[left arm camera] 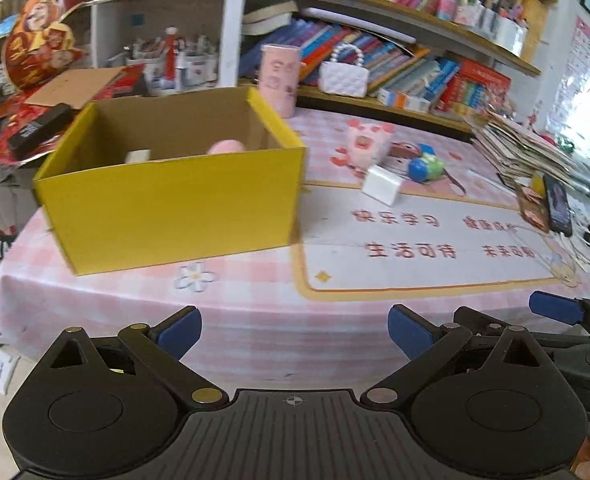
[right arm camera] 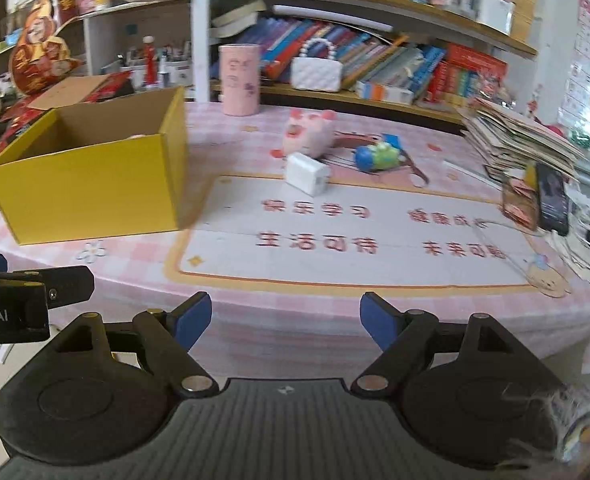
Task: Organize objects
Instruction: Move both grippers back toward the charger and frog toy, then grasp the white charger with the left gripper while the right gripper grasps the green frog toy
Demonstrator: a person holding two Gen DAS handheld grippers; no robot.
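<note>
Both grippers hang over the table's near edge, the left gripper (left arm camera: 295, 328) and right gripper (right arm camera: 286, 316) spread wide with nothing between their blue pads. The yellow box (left arm camera: 175, 200) stands open at left, something pink, perhaps a toy, inside. The pink pig (right arm camera: 309, 132), white block (right arm camera: 308, 174) and green-blue toy (right arm camera: 377, 155) lie grouped mid-table.

The box (left arm camera: 167, 204) is bright yellow outside and plain brown cardboard inside. The tablecloth (left arm camera: 95, 292) is pink-and-white check with a white flower print, and the mat (right arm camera: 335, 236) on it is white, edged in orange, with red characters. The pig (right arm camera: 307, 132) is pink, the block (right arm camera: 307, 174) white, and the toy (right arm camera: 377, 154) blue and green. The cylinder (right arm camera: 239, 80) is pale pink with a darker pink print, the purse (right arm camera: 316, 70) quilted white. Both grippers (left arm camera: 295, 326) (right arm camera: 286, 318) are black with blue pads.
</note>
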